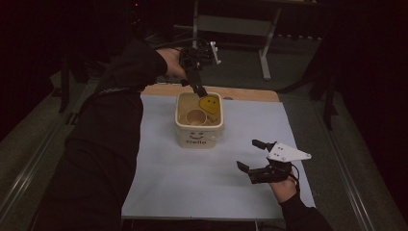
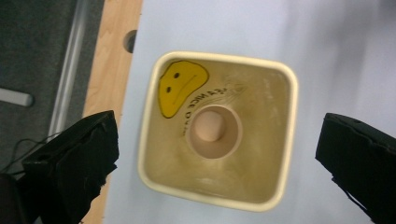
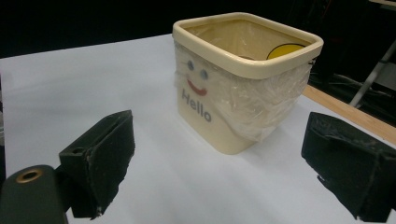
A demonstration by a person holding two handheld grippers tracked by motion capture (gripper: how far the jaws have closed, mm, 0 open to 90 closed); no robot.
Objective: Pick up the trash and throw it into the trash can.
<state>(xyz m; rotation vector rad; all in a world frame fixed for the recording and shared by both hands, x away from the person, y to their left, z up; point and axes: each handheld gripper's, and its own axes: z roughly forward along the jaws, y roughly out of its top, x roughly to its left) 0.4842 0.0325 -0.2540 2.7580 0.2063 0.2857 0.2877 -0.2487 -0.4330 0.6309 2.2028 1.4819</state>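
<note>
A cream square tub printed with "Hello" and a smiling face stands on the white table cover, its sides wrapped in clear film. Inside it stand a small tan round cup and a yellow smiley shape against the far wall. My left gripper hangs over the tub's far rim, pointing down, open with nothing between its fingers. Its own view looks straight down into the tub at the cup and the smiley shape. My right gripper stands open at the front right, facing the tub.
The white cover spreads over the table, with a wooden strip bare at the far edge. A black-sleeved arm stretches along the left side. A metal stand is on the dark floor beyond.
</note>
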